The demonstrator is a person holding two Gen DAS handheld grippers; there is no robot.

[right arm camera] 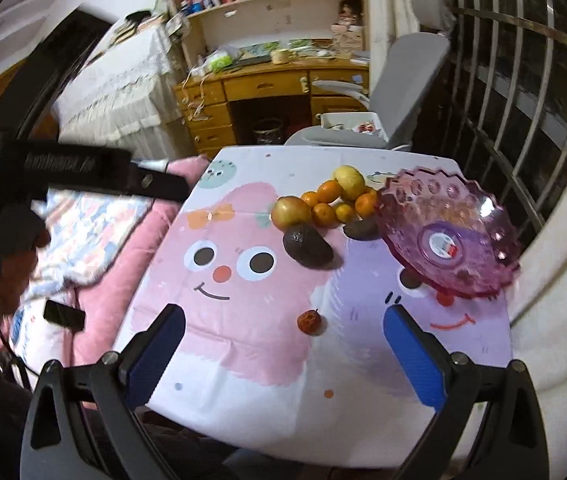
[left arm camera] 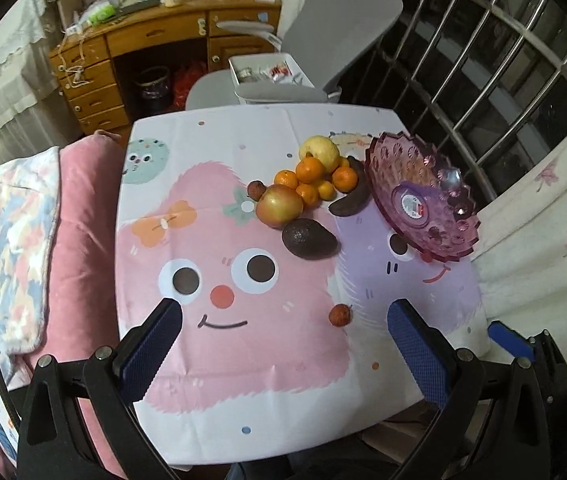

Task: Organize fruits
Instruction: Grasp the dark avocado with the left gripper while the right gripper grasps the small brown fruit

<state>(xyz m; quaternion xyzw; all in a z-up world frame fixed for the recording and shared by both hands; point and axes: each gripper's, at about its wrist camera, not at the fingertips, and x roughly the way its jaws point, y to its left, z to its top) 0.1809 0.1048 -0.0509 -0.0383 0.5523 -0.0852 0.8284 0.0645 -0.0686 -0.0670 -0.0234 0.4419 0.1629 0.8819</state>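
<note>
A pile of fruit lies at the far middle of the table: a red-yellow apple (left arm camera: 278, 205) (right arm camera: 290, 213), a dark avocado (left arm camera: 309, 239) (right arm camera: 306, 245), several oranges (left arm camera: 310, 171) (right arm camera: 329, 192), a yellow pear (left arm camera: 320, 151) (right arm camera: 349, 181) and a dark banana (left arm camera: 350, 196) (right arm camera: 361, 229). A small red fruit (left arm camera: 340, 314) (right arm camera: 309, 321) lies alone nearer to me. A pink plastic fruit bowl (left arm camera: 423, 196) (right arm camera: 449, 232) stands tilted at the right. My left gripper (left arm camera: 285, 312) is open and empty above the near table. My right gripper (right arm camera: 283, 320) is open and empty, with the small red fruit between its fingers' lines.
The table wears a cartoon cloth (left arm camera: 243, 360) (right arm camera: 263, 380). A pink cushion and quilt (left arm camera: 63, 220) lie to the left. A grey chair (left arm camera: 323, 40) with a white tray and a wooden desk (left arm camera: 143, 40) stand behind. A barred window (left arm camera: 483, 60) is at the right.
</note>
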